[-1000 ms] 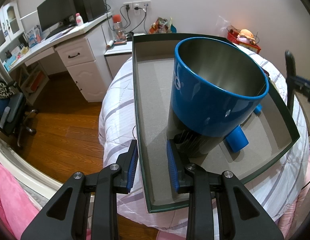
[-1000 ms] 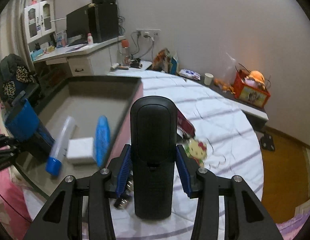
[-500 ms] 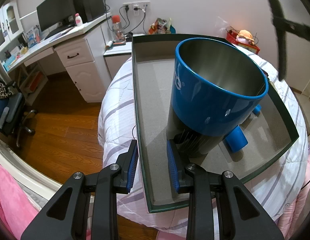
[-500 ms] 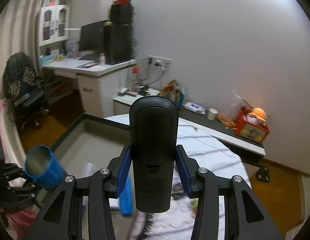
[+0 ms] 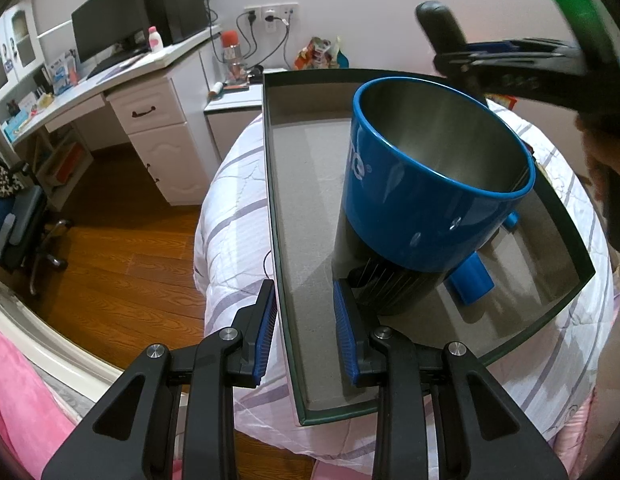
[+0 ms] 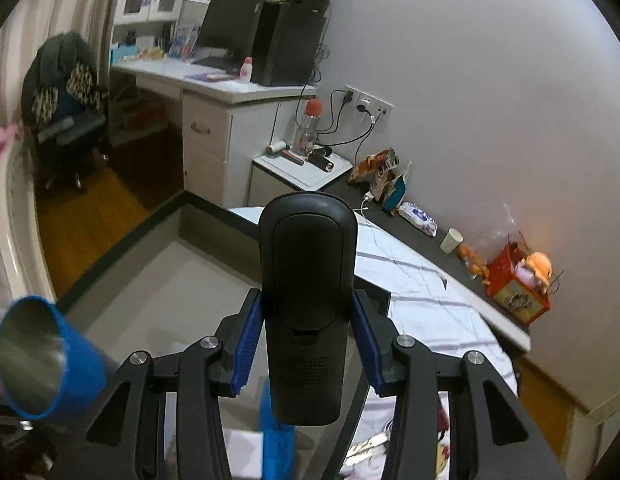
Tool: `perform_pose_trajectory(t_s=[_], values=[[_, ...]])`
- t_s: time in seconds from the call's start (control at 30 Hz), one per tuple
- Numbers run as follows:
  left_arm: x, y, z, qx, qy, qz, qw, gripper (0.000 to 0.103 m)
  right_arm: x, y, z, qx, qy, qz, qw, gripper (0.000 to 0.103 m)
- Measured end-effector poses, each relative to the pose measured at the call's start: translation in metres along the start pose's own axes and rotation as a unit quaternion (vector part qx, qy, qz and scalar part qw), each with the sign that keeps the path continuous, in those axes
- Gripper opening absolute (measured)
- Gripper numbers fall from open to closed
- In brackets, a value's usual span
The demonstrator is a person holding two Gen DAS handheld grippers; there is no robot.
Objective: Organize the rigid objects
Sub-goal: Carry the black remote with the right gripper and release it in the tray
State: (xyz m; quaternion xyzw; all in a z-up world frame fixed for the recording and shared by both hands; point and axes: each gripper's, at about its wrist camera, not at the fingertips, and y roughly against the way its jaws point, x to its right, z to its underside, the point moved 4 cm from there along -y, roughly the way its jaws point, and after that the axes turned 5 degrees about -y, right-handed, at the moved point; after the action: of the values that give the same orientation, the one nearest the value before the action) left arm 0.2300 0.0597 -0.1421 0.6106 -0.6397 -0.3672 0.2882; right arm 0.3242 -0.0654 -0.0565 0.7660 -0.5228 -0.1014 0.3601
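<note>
Bedroom with a white desk and wood floor behind; on the striped bed sits my dark-rimmed tray point(image 5: 288, 312). My left gripper point(image 5: 306, 330) straddles its near-left wall, jaws narrow, whether pinching it I cannot tell. Just past it stands 1 blue cup point(image 5: 434, 184). My right gripper point(image 6: 308, 344) clamps a black remote-like device point(image 6: 308, 300) above the tray's far side: stiff, light, smooth plastic, best held across its flanks.
</note>
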Motion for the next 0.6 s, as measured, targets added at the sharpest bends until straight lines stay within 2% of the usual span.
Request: perform_pose_trajectory(t_s=[0.17,0.3,0.6], values=[[0.000,-0.001,0.000,0.000,-0.001,-0.001,1.0000,0.028,-0.005,-0.020,0.000,-0.011,0.057,0.022,0.998,0.045],[-0.001,0.000,0.001,-0.001,-0.002,-0.002,1.0000,0.028,-0.010,-0.035,0.004,-0.035,0.084,0.016,0.996,0.045],[-0.001,-0.001,0.002,-0.001,-0.004,-0.005,1.0000,0.028,-0.012,-0.050,0.024,-0.115,0.055,-0.056,0.990,0.045]])
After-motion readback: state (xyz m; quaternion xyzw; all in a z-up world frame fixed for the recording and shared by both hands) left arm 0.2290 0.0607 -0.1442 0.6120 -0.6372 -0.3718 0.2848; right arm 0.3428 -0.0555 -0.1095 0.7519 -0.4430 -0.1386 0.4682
